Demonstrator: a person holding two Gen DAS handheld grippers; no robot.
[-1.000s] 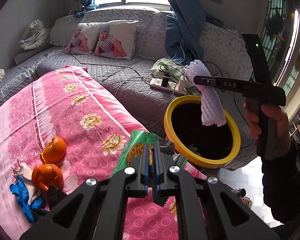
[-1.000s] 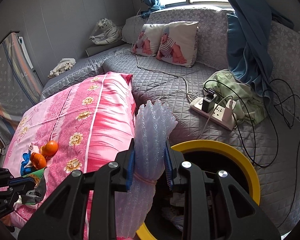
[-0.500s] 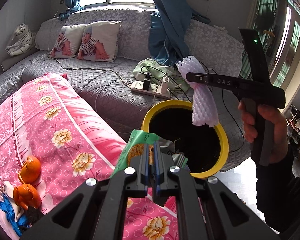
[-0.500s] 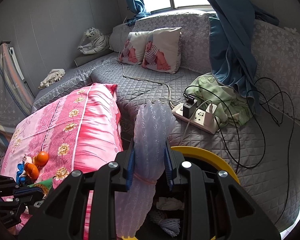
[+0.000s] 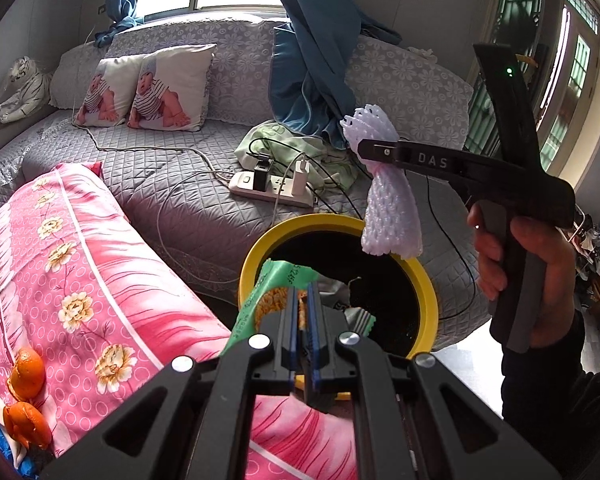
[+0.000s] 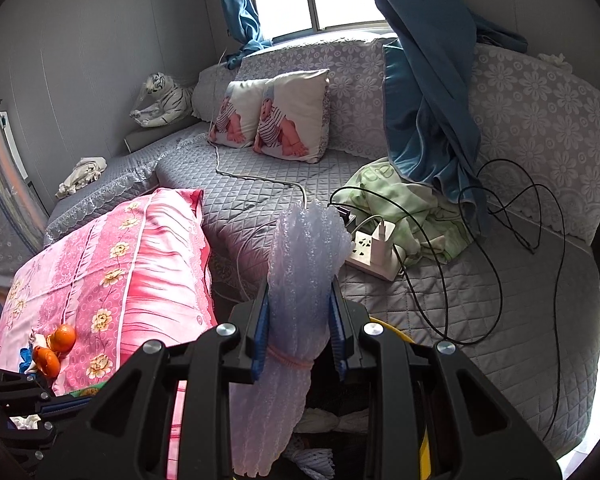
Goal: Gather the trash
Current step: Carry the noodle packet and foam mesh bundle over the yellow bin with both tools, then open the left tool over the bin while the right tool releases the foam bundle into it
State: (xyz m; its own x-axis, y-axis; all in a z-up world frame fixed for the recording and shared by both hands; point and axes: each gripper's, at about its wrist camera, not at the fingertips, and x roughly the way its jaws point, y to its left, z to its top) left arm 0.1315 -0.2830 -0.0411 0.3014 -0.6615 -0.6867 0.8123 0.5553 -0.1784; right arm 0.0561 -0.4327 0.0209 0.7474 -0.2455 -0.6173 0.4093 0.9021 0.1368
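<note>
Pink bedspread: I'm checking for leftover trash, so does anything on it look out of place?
Yes. Orange peels lie loose on the pink bedspread near its corner, beside crumpled blue and white scraps, away from the yellow-rimmed bin.

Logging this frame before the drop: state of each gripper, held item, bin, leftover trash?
left gripper: shut on green wrapper, at the bin rim
right gripper: shut on foam net, above the bin
yellow bin: open, trash already inside
orange peels: uncollected, on the pink blanket
</note>
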